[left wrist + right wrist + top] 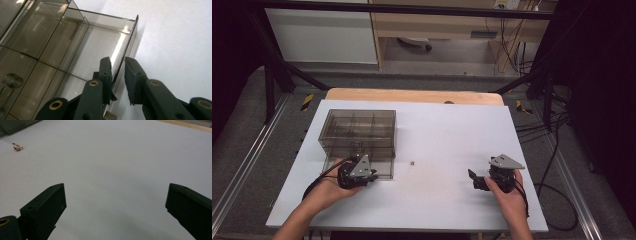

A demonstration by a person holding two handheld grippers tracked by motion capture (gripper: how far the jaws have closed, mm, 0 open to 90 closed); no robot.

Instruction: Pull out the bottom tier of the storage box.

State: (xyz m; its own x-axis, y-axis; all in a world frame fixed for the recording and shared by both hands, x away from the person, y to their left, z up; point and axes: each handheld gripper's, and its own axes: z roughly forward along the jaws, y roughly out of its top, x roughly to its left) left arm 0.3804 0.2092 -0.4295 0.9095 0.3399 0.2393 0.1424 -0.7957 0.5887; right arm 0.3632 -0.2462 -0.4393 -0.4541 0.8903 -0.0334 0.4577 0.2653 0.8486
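The smoked clear box [358,134] is standing on the left half of the white table top [447,130], with its pulled-out drawer [100,47] jutting toward the person and blocking the near left, where the left gripper [357,172] is straddling the drawer's thin front wall [125,55]. Right of the box a broad bare stretch is lying open as far as the right gripper [479,180], broken by nothing but a tiny metal piece [412,162] lying just beside the drawer's corner. Dark frame bars [277,70] are hemming in the far corners beyond the table.
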